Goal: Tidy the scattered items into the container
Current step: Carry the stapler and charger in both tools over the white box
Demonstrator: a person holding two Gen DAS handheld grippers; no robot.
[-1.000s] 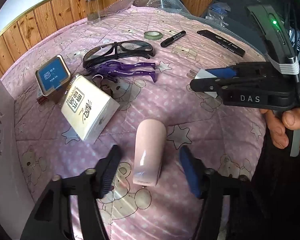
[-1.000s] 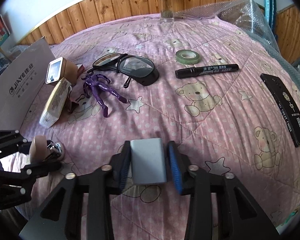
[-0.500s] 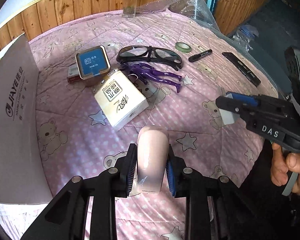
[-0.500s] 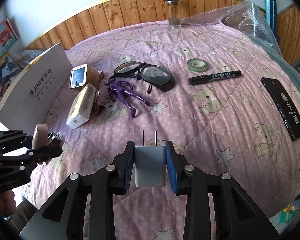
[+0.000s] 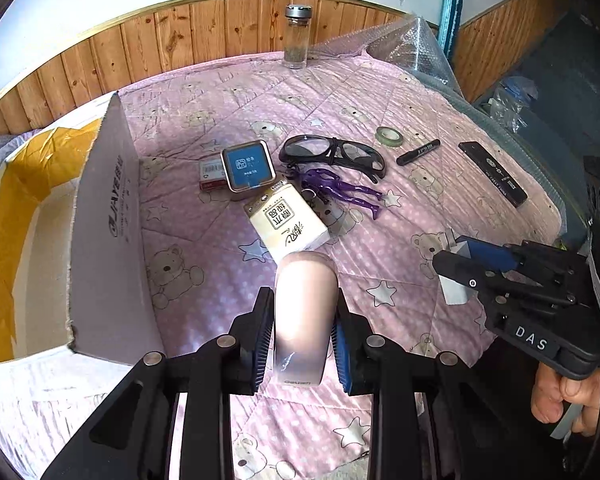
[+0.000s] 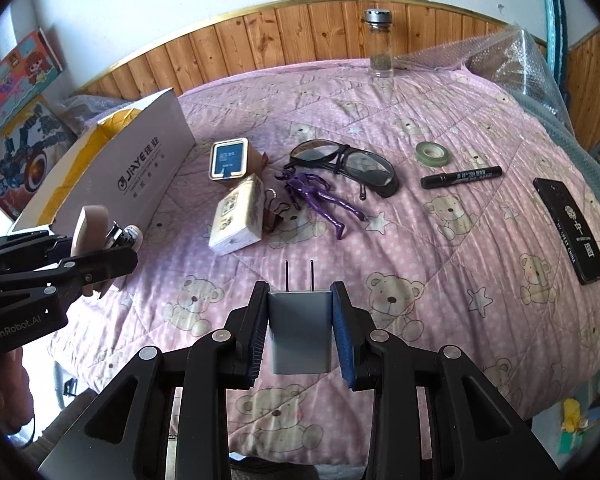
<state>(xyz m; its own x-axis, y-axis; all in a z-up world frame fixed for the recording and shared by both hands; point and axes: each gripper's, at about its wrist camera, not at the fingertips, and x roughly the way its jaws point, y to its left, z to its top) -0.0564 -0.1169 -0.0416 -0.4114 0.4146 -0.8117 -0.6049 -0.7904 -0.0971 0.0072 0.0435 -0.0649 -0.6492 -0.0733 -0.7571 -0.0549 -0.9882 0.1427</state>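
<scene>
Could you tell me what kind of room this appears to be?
Probably a bedroom at home: a pink teddy-bear quilt covers what looks like a bed, wood panelling lines the wall, and boxed toys lean nearby.

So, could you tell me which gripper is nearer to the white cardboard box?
Left. The left gripper, holding the pink stapler, sits right beside the white cardboard box; the right gripper, holding the grey charger, is farther right.

The pink stapler is clamped between two fingers above the quilt, close to the box. The grey plug is clamped too, its two prongs pointing forward. The box is white with a yellow inside, open, standing at the left side.
</scene>
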